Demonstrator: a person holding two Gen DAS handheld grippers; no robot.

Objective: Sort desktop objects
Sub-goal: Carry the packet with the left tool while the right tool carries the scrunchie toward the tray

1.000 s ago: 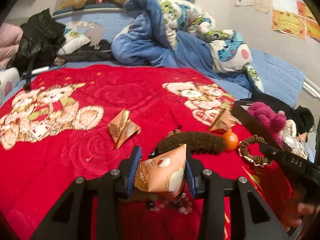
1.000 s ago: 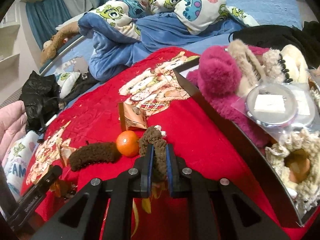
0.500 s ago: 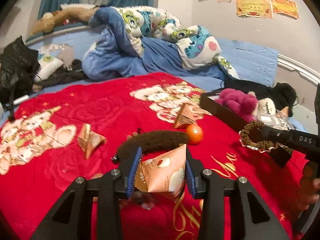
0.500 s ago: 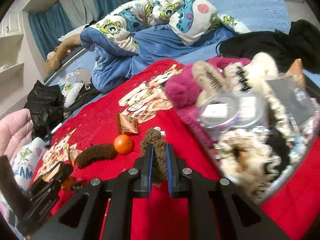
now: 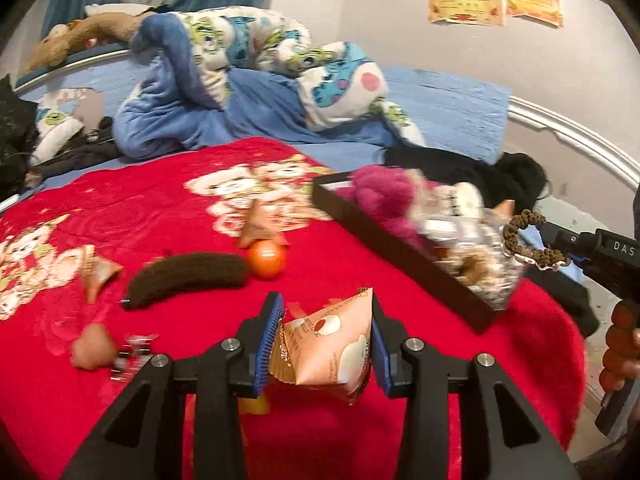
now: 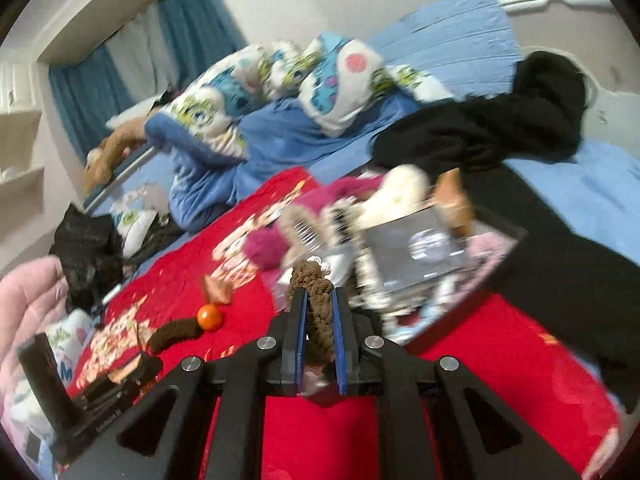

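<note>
My left gripper (image 5: 325, 340) is shut on an orange triangular snack packet (image 5: 328, 348), held above the red blanket (image 5: 160, 184). My right gripper (image 6: 319, 320) is shut on a brown scrunchie (image 6: 316, 300), raised over the black tray (image 6: 496, 276). In the left wrist view the scrunchie (image 5: 528, 240) hangs from the right gripper (image 5: 560, 242) beyond the far end of the black tray (image 5: 400, 252), which holds a magenta plush (image 5: 380, 192) and several small items. On the blanket lie a brown fuzzy hair clip (image 5: 188, 276), an orange (image 5: 266, 258) and two more triangular packets (image 5: 256, 226) (image 5: 94, 270).
A heap of blue cartoon bedding (image 5: 240, 80) fills the back of the bed. Black clothing (image 6: 500, 128) lies behind the tray. A black bag (image 6: 88, 252) and pink fabric (image 6: 28, 308) sit at the left. Small beads (image 5: 128, 356) lie near the blanket's front.
Both grippers have swung to the right and risen a little with their loads. The tray has come nearer in both views, and the right gripper with the scrunchie now hangs over it.
</note>
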